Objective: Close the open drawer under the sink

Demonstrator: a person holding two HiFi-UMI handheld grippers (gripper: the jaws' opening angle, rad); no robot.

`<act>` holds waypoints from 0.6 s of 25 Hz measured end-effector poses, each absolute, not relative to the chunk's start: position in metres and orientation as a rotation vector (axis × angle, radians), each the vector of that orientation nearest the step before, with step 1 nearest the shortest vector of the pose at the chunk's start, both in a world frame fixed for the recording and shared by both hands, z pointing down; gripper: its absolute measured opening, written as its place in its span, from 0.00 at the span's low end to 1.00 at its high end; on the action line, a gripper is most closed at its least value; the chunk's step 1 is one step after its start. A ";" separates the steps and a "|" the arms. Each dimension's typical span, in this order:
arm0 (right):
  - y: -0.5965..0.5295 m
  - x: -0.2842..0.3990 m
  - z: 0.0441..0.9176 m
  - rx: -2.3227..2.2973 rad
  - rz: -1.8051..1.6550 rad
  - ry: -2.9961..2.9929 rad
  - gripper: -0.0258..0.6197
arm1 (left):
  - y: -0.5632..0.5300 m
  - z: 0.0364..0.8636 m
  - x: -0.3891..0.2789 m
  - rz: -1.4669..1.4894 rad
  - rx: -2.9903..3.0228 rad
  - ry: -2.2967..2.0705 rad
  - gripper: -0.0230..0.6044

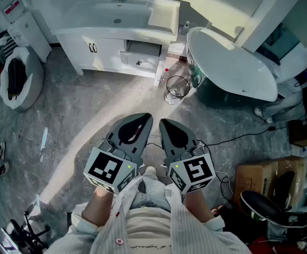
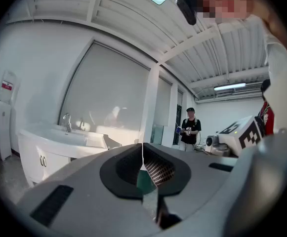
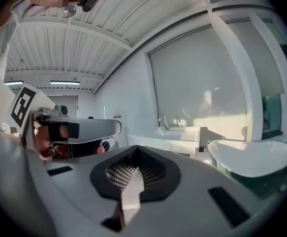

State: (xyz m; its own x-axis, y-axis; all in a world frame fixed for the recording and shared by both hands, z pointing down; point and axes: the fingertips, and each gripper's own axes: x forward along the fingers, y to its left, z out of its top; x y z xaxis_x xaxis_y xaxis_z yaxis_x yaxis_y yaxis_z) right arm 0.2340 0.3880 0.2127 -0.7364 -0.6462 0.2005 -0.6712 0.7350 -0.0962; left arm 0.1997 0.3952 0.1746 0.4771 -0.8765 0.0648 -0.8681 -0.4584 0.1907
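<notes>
The white sink cabinet (image 1: pixel 98 49) stands far ahead against the wall. Its drawer (image 1: pixel 141 60), to the right of the double doors under the basin (image 1: pixel 116 16), is pulled out. Both grippers are held close to my body, well short of the cabinet. My left gripper (image 1: pixel 145 117) is shut with nothing in it, and so is my right gripper (image 1: pixel 164 122). In the left gripper view the shut left gripper (image 2: pixel 143 149) points toward the cabinet (image 2: pixel 44 154). In the right gripper view the shut right gripper (image 3: pixel 135 152) has the cabinet (image 3: pixel 175 135) far beyond it.
A white bathtub (image 1: pixel 232 65) stands right of the cabinet, with a wire bin (image 1: pixel 177 89) and a small bottle (image 1: pixel 167 74) between them. Cables (image 1: pixel 243 137), a cardboard box (image 1: pixel 259 176) and a chair (image 1: pixel 267 208) lie at right. A white bag (image 1: pixel 18 75) sits left. A person (image 2: pixel 189 128) stands far off.
</notes>
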 end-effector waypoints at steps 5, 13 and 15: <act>0.389 0.243 0.211 1.053 0.240 -2.798 0.05 | 0.395 0.175 0.208 -0.057 2.521 -1.540 0.07; 0.393 0.261 0.212 0.966 0.210 -2.832 0.05 | 0.400 0.180 0.225 -0.073 2.476 -1.637 0.07; 0.394 0.264 0.214 0.942 0.215 -2.836 0.05 | 0.402 0.182 0.226 -0.067 2.457 -1.660 0.07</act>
